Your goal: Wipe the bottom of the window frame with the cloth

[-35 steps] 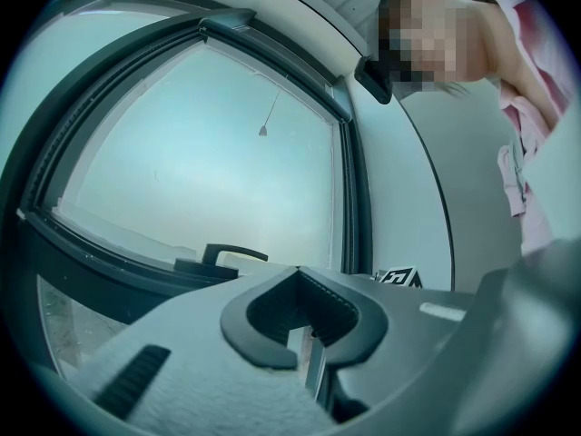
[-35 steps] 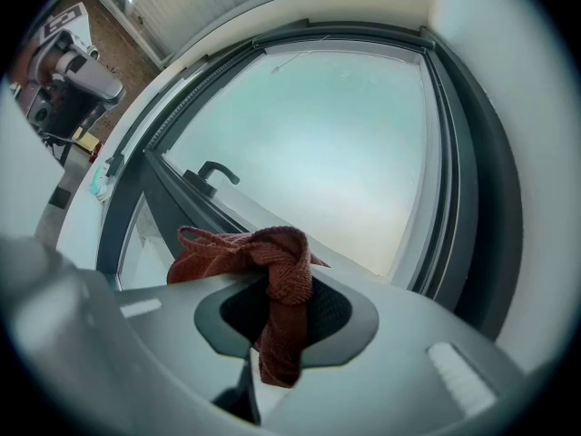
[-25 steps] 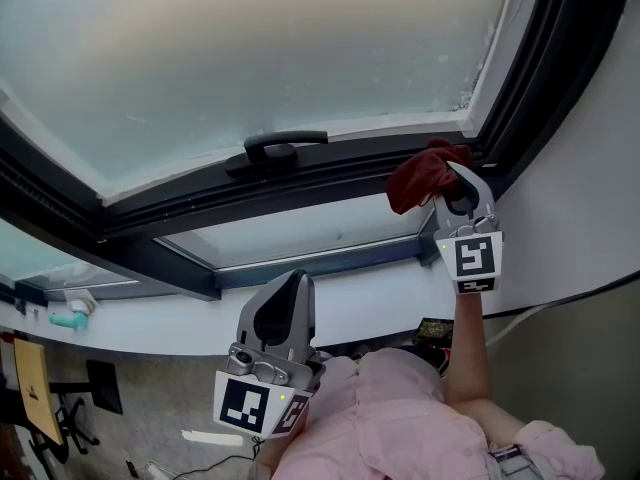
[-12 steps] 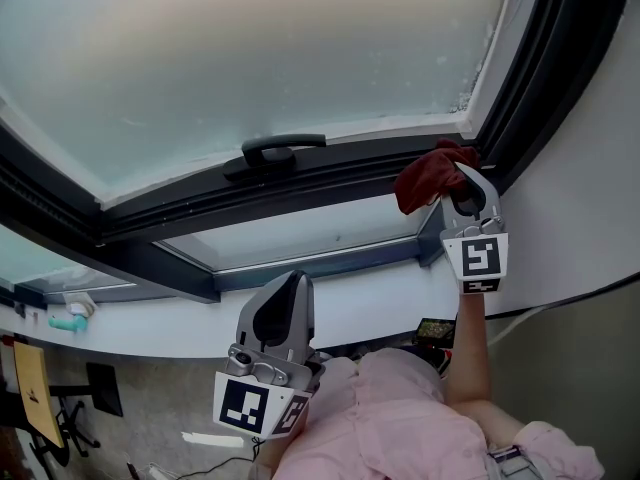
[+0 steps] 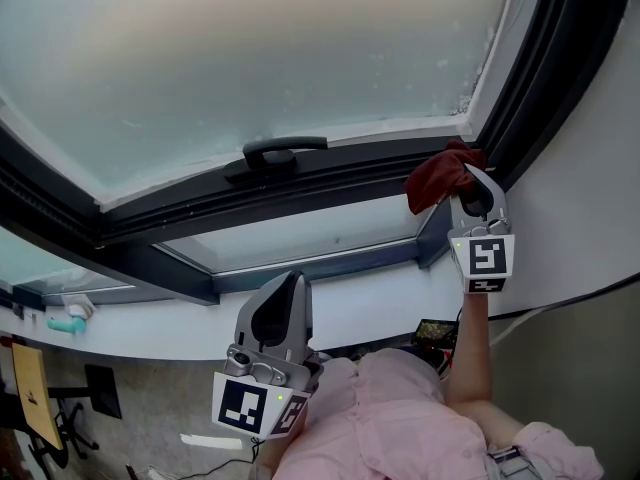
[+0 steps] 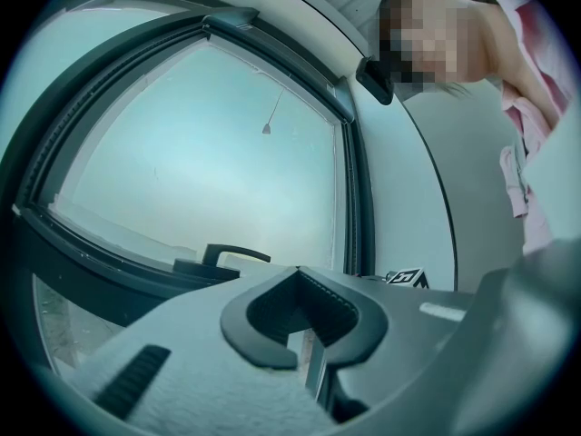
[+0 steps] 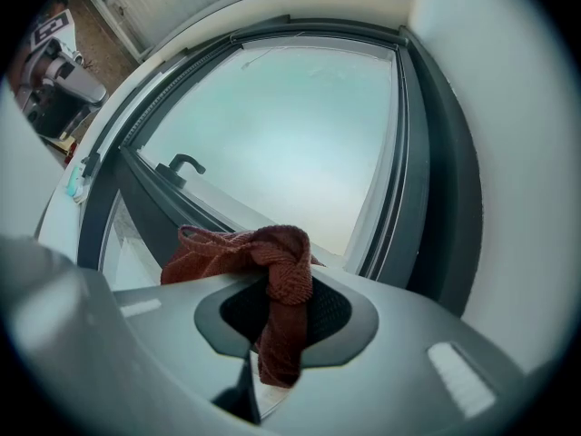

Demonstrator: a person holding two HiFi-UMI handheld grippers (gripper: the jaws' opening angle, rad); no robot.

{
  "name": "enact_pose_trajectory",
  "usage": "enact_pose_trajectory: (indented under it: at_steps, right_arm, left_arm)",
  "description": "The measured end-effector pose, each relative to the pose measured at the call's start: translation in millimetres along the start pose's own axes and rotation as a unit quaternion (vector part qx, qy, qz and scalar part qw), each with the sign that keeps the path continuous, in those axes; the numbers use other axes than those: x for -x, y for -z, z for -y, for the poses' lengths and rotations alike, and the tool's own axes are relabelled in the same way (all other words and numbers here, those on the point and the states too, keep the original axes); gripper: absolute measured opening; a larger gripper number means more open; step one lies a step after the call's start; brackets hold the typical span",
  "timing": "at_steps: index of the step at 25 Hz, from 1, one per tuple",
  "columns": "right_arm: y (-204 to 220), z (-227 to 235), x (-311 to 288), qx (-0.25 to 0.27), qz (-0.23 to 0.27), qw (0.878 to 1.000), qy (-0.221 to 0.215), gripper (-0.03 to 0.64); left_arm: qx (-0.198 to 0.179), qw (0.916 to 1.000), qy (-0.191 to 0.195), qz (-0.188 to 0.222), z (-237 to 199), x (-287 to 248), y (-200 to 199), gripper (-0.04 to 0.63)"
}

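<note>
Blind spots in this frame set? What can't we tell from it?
- Whether the cloth touches the window frame. In the head view the bunched cloth covers the contact spot. In the right gripper view the body of the right claw blocks the frame beneath.
- The teal item at the far left of the head view is too small to identify.
- The top of the glass pane is cut off by the head view's upper edge.

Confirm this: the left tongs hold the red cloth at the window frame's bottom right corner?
No. The right tongs hold the red cloth at that corner of the window frame. The right gripper view shows it pinched between their jaws. The left tongs hang low, holding nothing.
</note>
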State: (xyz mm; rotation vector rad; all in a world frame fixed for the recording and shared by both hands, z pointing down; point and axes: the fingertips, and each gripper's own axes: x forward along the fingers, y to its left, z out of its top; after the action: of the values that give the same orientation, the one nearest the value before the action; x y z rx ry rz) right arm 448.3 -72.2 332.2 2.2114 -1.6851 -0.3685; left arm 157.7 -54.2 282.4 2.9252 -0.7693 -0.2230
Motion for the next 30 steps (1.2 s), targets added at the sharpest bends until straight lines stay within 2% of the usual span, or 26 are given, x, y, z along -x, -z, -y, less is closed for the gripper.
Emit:
enact_pose_trajectory:
  at_steps: [13,19,23,30]
  right_arm:
    - [8.9,8.2,1.9,-0.002,-0.022,1.0,0.018,0.075]
    - [8.8,4.1,6.1,-0.052,-0.025,0.998,0.017,0.077]
    - [-3.6,-36.5,10.3,-0.075,-0.015,0.997,-0.015,0.075]
    - [-35.3,-162.0,-0.6,-0.075,-0.02,0.992,-0.102,0.075]
  left_arm:
    - [0.004,0.9999,-0.013,-0.003,-12.8,14.0,1.3,-0.002]
    - [0.007,0.9998,-0.019,-0.006,-27.1,33.9,-3.0,-0.002]
    - [0.009,0.9998,-0.013,-0.009,-38.9,48.8,-7.1,-0.002]
    - [0.016,0.9998,-0.004,-0.012,-70.4,79.7,-20.5,-0.002]
